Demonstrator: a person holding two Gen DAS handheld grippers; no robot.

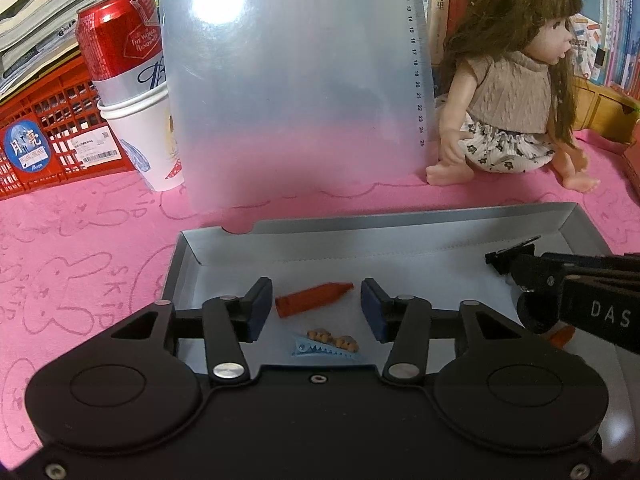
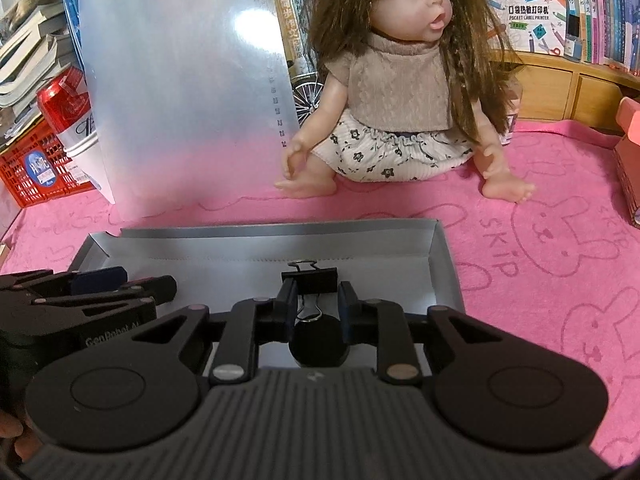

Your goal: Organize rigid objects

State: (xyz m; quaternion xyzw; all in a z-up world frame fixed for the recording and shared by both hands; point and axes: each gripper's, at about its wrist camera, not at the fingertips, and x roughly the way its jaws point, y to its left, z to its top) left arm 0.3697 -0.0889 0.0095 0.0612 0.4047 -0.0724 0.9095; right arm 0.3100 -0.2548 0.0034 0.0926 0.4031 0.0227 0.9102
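The right hand-held gripper is clenched on a black binder clip over the grey box. The left hand-held gripper is released, with an orange crayon lying in the box between its fingers and a blue hair clip just nearer.

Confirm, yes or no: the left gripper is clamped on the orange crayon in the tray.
No: the left gripper stands open, with the orange crayon lying loose on the tray floor between its pads, touching neither.

Light: bright, even, from overhead
Glare: white spot on the plastic sheet
Shadows: soft, inside the box
Edges: fisheye bend, dark corners
Focus: mostly sharp
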